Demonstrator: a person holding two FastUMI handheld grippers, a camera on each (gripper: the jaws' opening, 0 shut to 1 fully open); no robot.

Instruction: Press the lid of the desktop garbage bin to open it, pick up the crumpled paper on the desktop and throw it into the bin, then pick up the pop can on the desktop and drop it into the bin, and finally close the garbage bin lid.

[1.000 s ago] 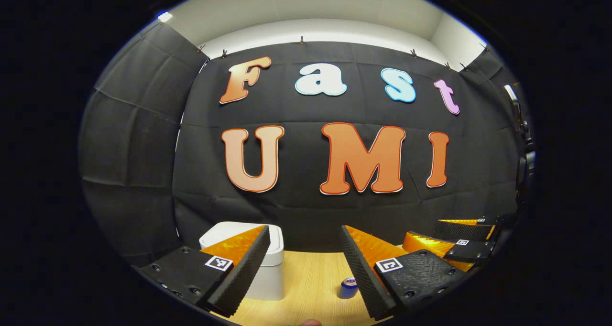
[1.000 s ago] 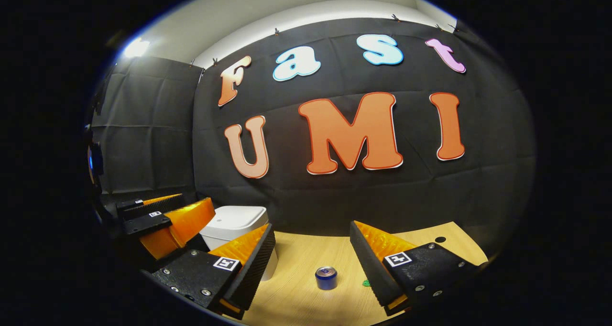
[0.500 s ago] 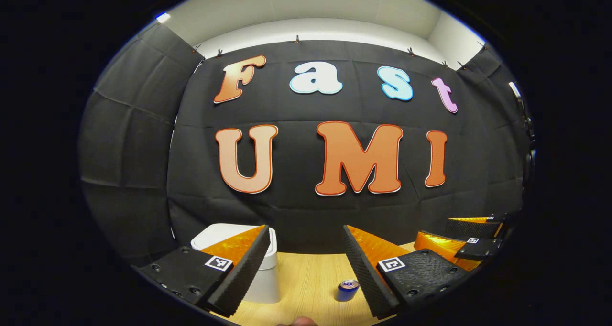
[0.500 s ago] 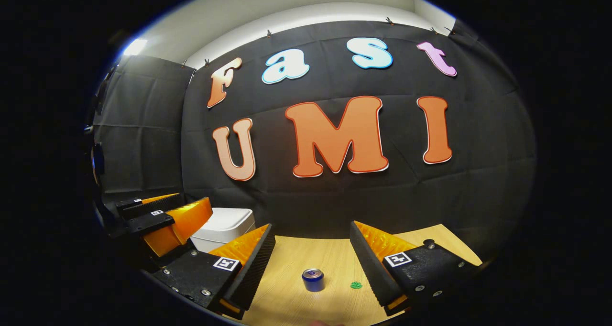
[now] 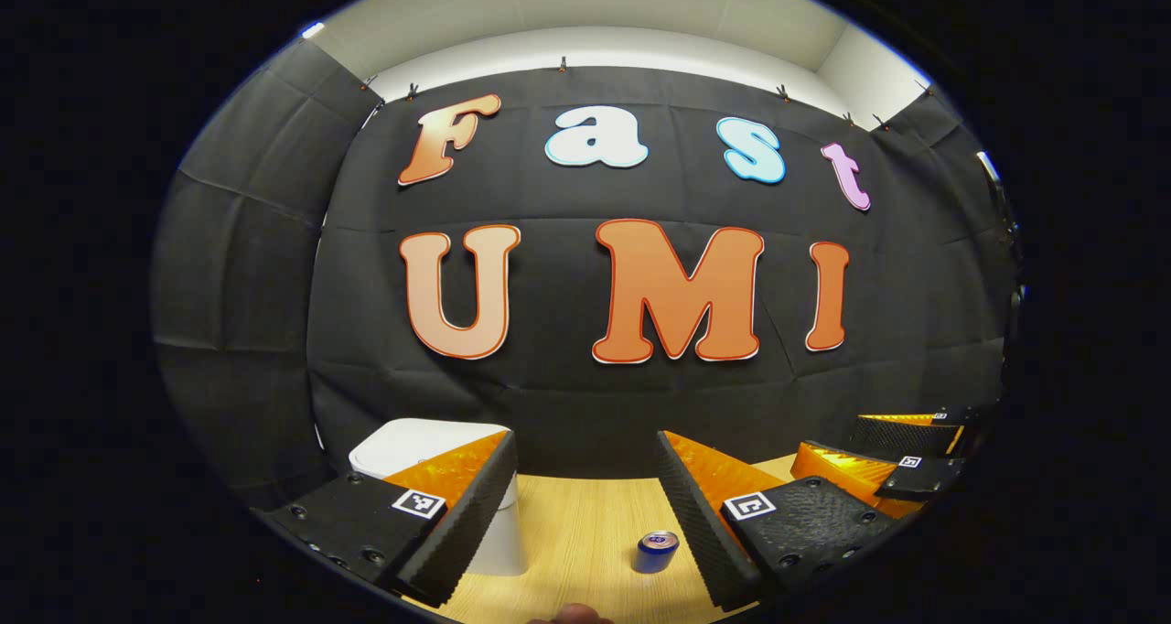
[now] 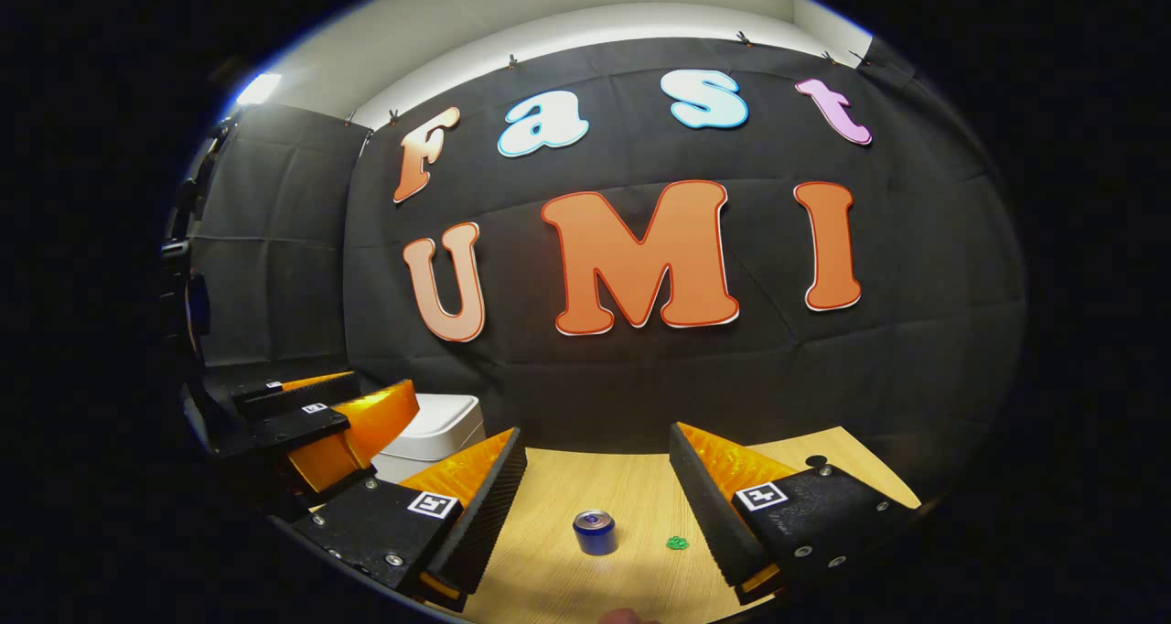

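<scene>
I am holding both grippers wide open and empty: the left gripper (image 5: 585,505) has the closed white bin (image 5: 413,441) ahead-left, so I am aiming squarely for its lid; the can (image 6: 595,532) is standing between the right gripper (image 6: 596,500) fingers' line.

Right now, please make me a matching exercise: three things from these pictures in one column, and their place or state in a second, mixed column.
Things:
1. bin
2. can
3. right tongs

Place or state:
A. open, holding nothing
B. lid closed, at the left by the wall
C. upright on the table, apart from the bin

Pairs: 1-B, 2-C, 3-A
</scene>
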